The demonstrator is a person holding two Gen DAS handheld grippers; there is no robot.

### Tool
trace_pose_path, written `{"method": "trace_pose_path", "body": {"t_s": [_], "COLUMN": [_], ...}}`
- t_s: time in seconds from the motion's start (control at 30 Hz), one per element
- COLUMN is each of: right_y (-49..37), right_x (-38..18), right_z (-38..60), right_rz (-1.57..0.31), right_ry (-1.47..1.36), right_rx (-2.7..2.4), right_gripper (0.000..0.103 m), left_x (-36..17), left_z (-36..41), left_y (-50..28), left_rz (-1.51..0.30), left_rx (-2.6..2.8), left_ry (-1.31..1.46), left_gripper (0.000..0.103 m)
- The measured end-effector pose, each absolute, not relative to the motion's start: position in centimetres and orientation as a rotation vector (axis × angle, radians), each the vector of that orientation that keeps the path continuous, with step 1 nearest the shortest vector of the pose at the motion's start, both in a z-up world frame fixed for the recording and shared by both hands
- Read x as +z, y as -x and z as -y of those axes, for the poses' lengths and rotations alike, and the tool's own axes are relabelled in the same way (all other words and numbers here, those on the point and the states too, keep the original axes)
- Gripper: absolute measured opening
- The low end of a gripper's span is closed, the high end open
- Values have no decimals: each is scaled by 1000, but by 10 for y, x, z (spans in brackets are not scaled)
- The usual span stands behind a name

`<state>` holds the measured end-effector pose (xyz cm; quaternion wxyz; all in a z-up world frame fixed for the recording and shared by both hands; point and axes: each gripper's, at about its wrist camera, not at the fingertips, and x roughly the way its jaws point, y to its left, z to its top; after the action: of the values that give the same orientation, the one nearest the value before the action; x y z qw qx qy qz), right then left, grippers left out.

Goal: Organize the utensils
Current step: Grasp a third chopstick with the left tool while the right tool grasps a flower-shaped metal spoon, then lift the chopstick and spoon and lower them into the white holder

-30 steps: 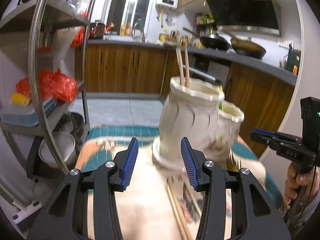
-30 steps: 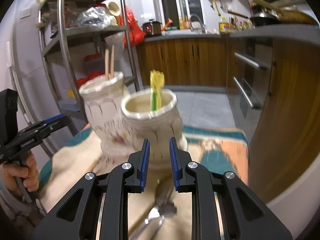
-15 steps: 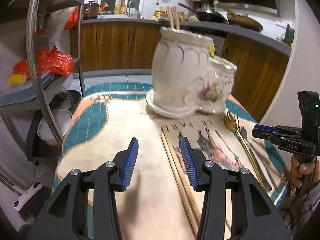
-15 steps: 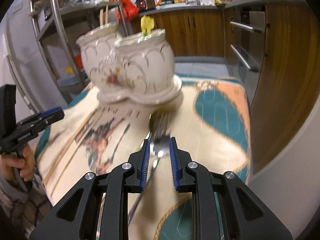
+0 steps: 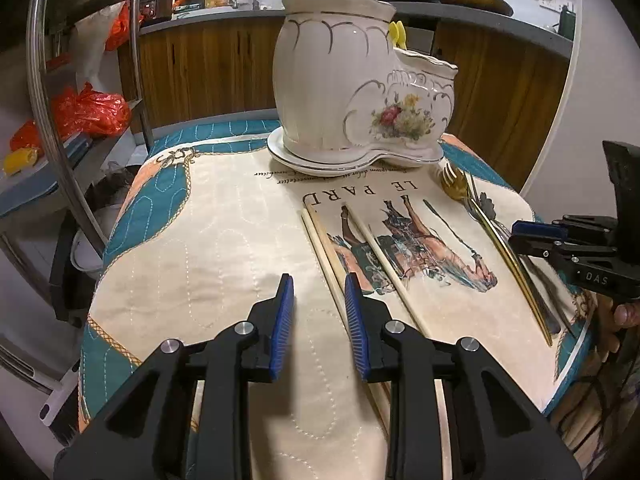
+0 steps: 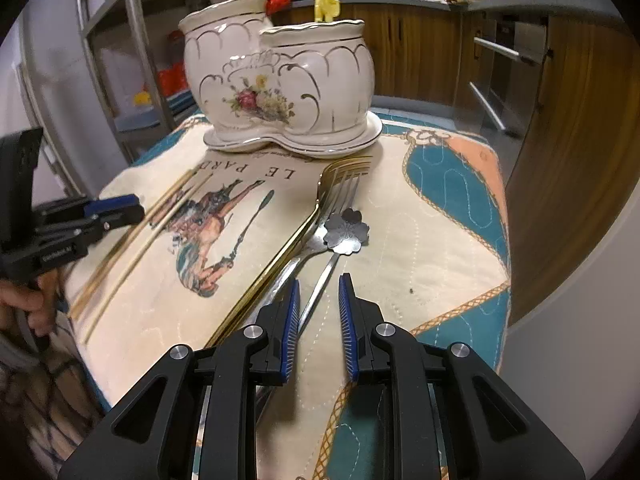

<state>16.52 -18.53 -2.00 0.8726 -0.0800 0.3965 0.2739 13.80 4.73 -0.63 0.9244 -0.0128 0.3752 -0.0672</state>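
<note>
1. Porcelain, cream with gold trim and a painted bouquet: the two-pot utensil holder (image 5: 360, 92) stands on its saucer base at the far end of the cloth-covered worktop (image 5: 224, 240), upper centre of both views. Chopstick ends poke from the taller pot, a yellow utensil (image 6: 327, 8) from the lower one.
2. Loose chopsticks (image 5: 332, 252) lie lengthwise on the horse print, centre of the left wrist view (left of centre in the right wrist view).
3. Towards the right edge of the left wrist view lie the gold fork (image 6: 296, 232), a silver fork just beside it, and a flower-headed spoon (image 6: 346, 230).
4. Left gripper (image 5: 318, 292), lower centre, has just been closing; its fingers stand narrowly apart over bare cloth with nothing between them, and the nearest chopstick runs under the right-hand finger (image 5: 356, 320).
5. Right gripper (image 6: 318, 294), lower centre of its own view, has its fingers narrowly apart too; the spoon's handle passes into the gap, and neither pad visibly presses on it.
6. Each gripper shows at the edge of the other's view, a hand on its grip.
</note>
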Motion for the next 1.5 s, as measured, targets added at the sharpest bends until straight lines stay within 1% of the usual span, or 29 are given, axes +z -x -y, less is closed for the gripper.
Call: {"method": "trace_pose_path", "body": {"t_s": [0.13,0.27,0.4,0.57,0.7,0.73,0.77,0.87,1.03,1.07,1.1,1.23,1.37,1.5], "right_y": [-165,-166,-169,-177,-188,-190,-191,-195,-209,-214,-219,-232,-240,-246], "right_x": [-21,-20,-18,-14,-11,-11,-10,-9,-8,-8,-8,-10,-12,-13], "right_z": [188,195,198,189,181,180,178,177,182,182,180,171,175,189], "right_rz": [-823,-839,-877,-973,-1056,-1074,-1085,-1105,-1192,-1224,-1244,-1317,-1358,-1358], "right_ry": [171,174,204,291,363,383,409,485,470,458,460,478,418,334], "right_rx": [579,591,600,613,639,648,653,641,644,637,633,608,618,602], "right_gripper": [18,12,12,12,12,12,12,11,11,12,15,16,16,8], "left_x": [-6,-5,-5,-3,0,1,2,3,5,5,6,8,6,5], "left_z": [-51,-55,-55,-43,-42,-42,-44,-53,-70,-72,-72,-61,-49,-46], "left_y": [-138,-136,-137,-144,-152,-155,-157,-159,-160,-163,-167,-182,-192,-194], "left_rz": [-775,-780,-792,-873,-940,-958,-974,-1009,-1052,-1068,-1093,-1200,-1276,-1295], "left_rx": [-136,-130,-130,-128,-133,-142,-150,-172,-197,-206,-213,-234,-242,-237], "left_ry": [33,34,18,-97,-123,-126,-128,-134,-110,-106,-110,-209,-308,-351], "left_gripper": [26,25,25,25,25,24,17,5,5,5,5,5,5,5]}}
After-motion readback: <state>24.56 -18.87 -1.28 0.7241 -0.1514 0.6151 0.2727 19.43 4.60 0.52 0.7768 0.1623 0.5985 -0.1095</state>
